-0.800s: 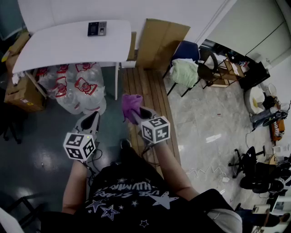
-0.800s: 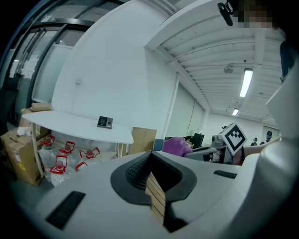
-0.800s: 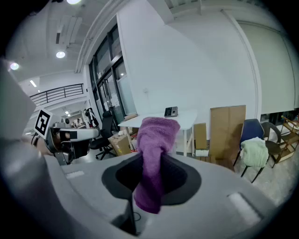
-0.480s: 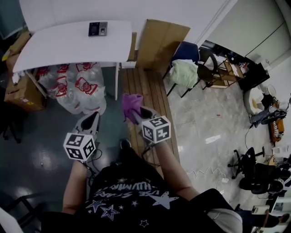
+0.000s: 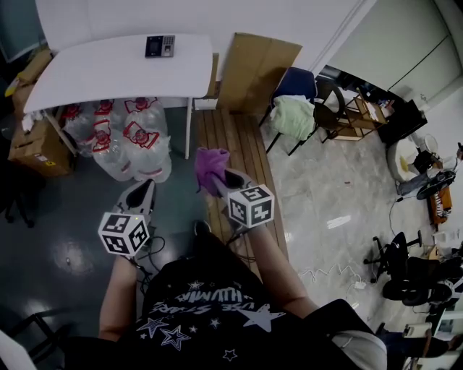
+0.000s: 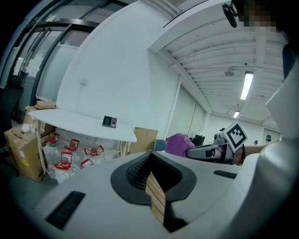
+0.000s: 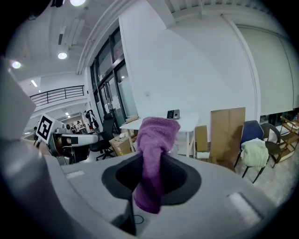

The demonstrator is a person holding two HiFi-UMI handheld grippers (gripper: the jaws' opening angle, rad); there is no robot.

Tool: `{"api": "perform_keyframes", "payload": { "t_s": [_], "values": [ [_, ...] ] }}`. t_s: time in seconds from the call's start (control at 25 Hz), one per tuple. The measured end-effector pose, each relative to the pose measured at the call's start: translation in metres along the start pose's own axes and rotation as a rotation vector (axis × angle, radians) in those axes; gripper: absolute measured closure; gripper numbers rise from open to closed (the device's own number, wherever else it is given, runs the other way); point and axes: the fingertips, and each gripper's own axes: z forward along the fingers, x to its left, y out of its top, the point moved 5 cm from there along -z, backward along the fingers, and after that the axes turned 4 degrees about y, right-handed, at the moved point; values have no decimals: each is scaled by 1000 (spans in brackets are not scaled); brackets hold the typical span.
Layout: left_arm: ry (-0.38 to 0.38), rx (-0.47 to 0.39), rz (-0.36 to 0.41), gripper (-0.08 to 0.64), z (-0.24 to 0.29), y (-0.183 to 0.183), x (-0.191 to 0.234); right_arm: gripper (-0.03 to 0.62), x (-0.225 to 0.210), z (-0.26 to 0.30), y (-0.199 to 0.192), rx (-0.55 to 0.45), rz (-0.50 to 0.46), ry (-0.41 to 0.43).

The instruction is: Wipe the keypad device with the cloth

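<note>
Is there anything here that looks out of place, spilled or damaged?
Nothing looks spilled or damaged. The keypad device sits squarely near the far edge of the table. Only clutter stands out: water bottles heaped under the table and a cardboard sheet leaning against the wall. The cloth is bunched in the right gripper.

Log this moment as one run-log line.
phase: wipe not begun | left tongs: shut, empty | right tongs: shut on purple cloth | keypad device: on white table, away from both tongs
</note>
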Motion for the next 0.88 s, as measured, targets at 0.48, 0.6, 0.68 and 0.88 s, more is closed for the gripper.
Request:
{"api": "perform_keyframes", "payload": {
  "t_s": [0.48,0.6,0.68,0.88],
  "values": [
    [36,12,-30,552,24,5,38,495,-22,48,7,45,15,8],
    [59,16,-37,552,45,12,51,495,-39,72,19,48,19,28],
    [75,22,-45,552,62,18,58,495,-54,87,28,55,22,41],
    [103,27,-53,552,109,37,72,495,-99,121,51,75,27,65]
  ]
}}
